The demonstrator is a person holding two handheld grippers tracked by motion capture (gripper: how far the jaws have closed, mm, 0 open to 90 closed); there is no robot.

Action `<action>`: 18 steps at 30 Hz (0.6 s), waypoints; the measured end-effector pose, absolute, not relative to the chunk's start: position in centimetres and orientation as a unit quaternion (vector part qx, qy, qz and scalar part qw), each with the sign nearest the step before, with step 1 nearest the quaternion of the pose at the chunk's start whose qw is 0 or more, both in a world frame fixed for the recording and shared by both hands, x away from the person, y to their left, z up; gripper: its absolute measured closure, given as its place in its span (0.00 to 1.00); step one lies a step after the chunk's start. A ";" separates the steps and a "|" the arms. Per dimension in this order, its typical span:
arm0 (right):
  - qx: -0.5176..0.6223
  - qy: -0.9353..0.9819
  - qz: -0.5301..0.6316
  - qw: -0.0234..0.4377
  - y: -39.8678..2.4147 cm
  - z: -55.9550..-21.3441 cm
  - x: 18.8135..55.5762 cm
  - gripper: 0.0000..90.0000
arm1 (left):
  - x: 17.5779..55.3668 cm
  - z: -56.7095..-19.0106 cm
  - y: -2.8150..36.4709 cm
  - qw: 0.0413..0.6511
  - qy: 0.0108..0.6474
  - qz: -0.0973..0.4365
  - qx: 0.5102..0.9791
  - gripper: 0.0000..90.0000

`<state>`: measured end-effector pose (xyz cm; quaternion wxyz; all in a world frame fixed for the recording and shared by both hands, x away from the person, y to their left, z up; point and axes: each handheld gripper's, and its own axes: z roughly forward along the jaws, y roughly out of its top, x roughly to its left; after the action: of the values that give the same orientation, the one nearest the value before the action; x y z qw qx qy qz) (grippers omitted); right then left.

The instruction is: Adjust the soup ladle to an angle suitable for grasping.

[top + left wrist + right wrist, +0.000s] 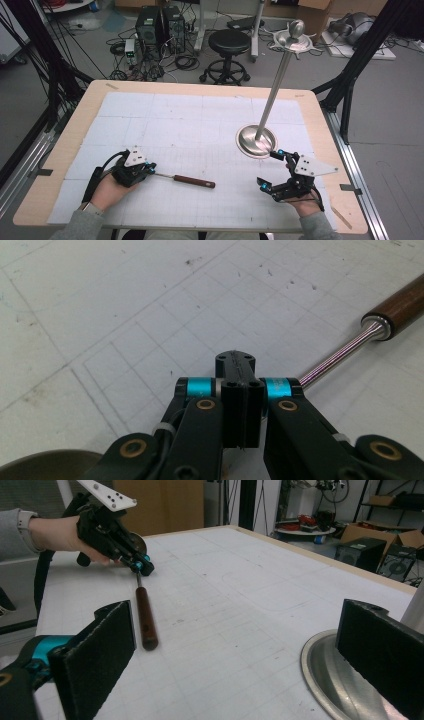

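A tool with a dark wooden handle (195,181) and a thin metal rod (340,352) lies flat on the white gridded mat (200,125). My left gripper (151,170) is at the rod's end, jaws pressed together. Nothing shows between its tips (235,365), and the rod runs in beside and beneath the right jaw. A rounded brownish shape (45,465) sits low under that gripper. My right gripper (270,169) stands open beside the round base (256,140) of a tall metal stand, with nothing between its pads (95,655).
The stand's pole (272,85) leans up to a ball top (296,27) at the mat's right. The wooden table edge (345,165) runs close to the right hand. A stool (228,45) and computer cases stand on the floor beyond.
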<state>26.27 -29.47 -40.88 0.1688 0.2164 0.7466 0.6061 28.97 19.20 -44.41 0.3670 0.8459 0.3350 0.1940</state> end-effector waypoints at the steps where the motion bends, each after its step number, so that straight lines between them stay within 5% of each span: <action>1: 0.213 0.747 0.607 0.170 -29.5 -40.9 26.3 0.02 | 28.8 -44.4 19.3 0.368 0.334 0.194 0.846 1.00; 18: 0.213 0.744 0.610 0.170 -29.4 -40.8 26.2 0.02 | 25.1 -44.3 19.5 0.351 0.367 0.212 0.835 1.00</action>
<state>26.22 -29.44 -40.76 0.1700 0.2134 0.7443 0.6096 25.10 19.53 -44.27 0.3511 0.8348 0.3675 0.2116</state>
